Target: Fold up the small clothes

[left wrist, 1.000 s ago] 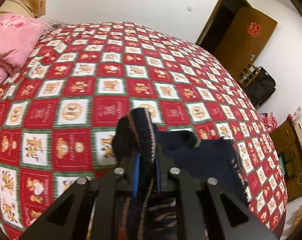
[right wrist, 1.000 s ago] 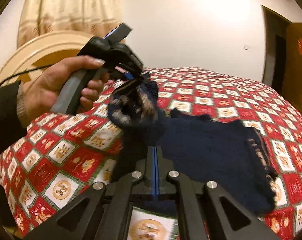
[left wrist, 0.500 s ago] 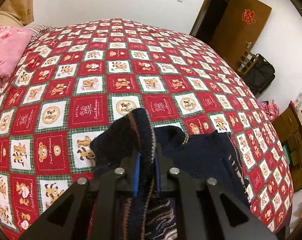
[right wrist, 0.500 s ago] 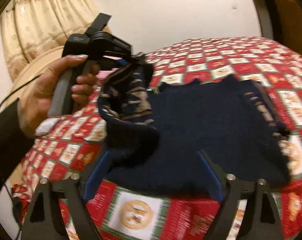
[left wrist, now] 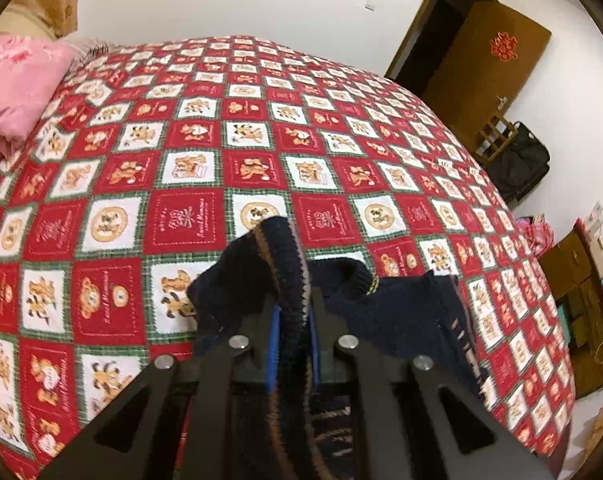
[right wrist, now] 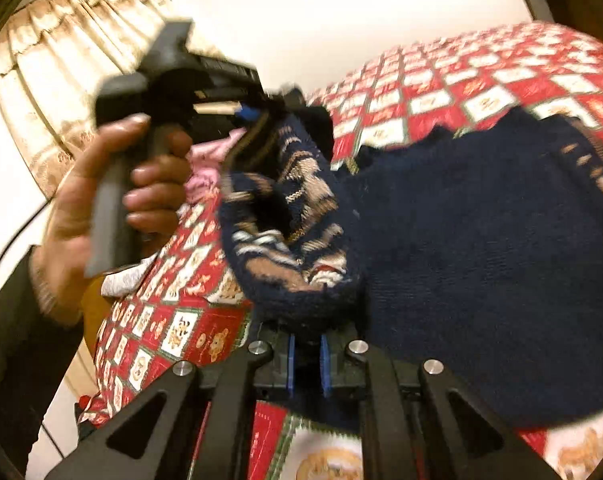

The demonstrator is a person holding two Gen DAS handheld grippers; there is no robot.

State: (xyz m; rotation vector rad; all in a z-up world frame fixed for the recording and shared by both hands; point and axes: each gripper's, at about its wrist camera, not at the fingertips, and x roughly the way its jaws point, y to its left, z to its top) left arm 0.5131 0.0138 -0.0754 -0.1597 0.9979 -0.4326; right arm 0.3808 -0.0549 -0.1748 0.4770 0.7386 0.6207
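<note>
A small navy knitted sweater (right wrist: 481, 240) with tan and white patterning lies on the red patchwork bedspread (left wrist: 181, 152). My left gripper (left wrist: 291, 320) is shut on the sweater's striped hem edge (left wrist: 285, 264) and holds that part lifted and folded over. In the right wrist view the left gripper (right wrist: 253, 114) shows at the upper left, held in a hand, with the patterned cloth (right wrist: 297, 216) hanging from it. My right gripper (right wrist: 306, 354) is nearly shut on the sweater's near edge; its blue pads (right wrist: 290, 364) show a narrow gap.
A pink quilt (left wrist: 17, 88) lies at the bed's far left. A brown door (left wrist: 481, 72), a black bag (left wrist: 521, 160) and cluttered furniture (left wrist: 581, 300) stand beyond the bed's right edge. Curtains (right wrist: 61, 72) hang behind the left hand.
My right gripper went from shut to wide open and is now closed again on the sweater's near edge. My left gripper kept its hold and carried the hem further over the sweater.
</note>
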